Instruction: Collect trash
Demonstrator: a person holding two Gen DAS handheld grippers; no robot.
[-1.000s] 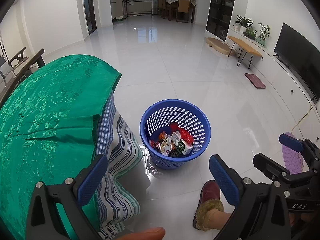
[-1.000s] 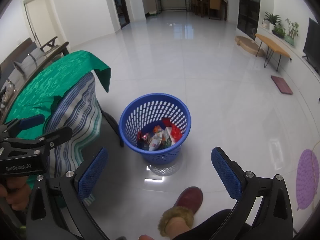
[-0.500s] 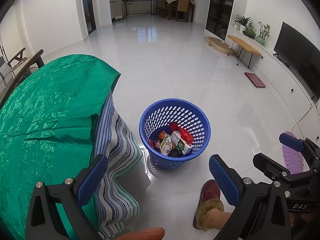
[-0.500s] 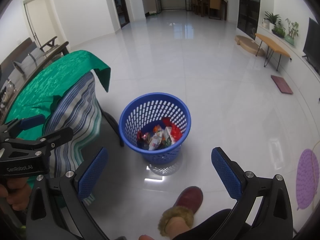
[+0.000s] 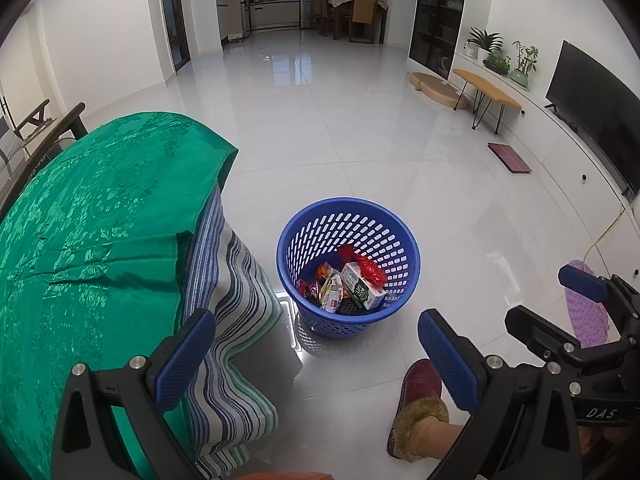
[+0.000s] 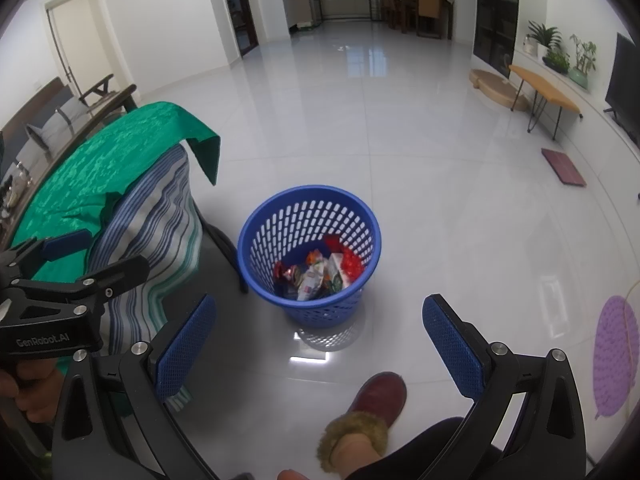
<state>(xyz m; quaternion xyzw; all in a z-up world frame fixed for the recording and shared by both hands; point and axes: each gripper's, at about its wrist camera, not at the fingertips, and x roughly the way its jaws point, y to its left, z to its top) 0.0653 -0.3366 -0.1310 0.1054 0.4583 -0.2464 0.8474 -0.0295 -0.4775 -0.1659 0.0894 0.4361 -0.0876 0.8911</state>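
A blue perforated waste basket (image 5: pixel 348 216) (image 6: pixel 308 204) stands on the white tiled floor beside the table corner. Inside it lie several wrappers (image 5: pixel 330 288) (image 6: pixel 308 276), a small carton (image 5: pixel 362 290) and a red bag (image 5: pixel 370 270). My left gripper (image 5: pixel 316 350) is open and empty, held above and in front of the basket. My right gripper (image 6: pixel 316 334) is also open and empty, at a similar height. Each gripper shows in the other's view: the right one (image 5: pixel 552 304) at the right edge, the left one (image 6: pixel 92 254) at the left edge.
A table under a green cloth (image 5: pixel 92 216) (image 6: pixel 100 168) with striped fabric (image 5: pixel 232 320) hanging below stands left. A person's maroon slipper (image 5: pixel 418 392) (image 6: pixel 376 396) rests on the floor near the basket. A purple mat (image 6: pixel 614 360), wooden bench (image 5: pixel 488 88) and television (image 5: pixel 596 108) line the right.
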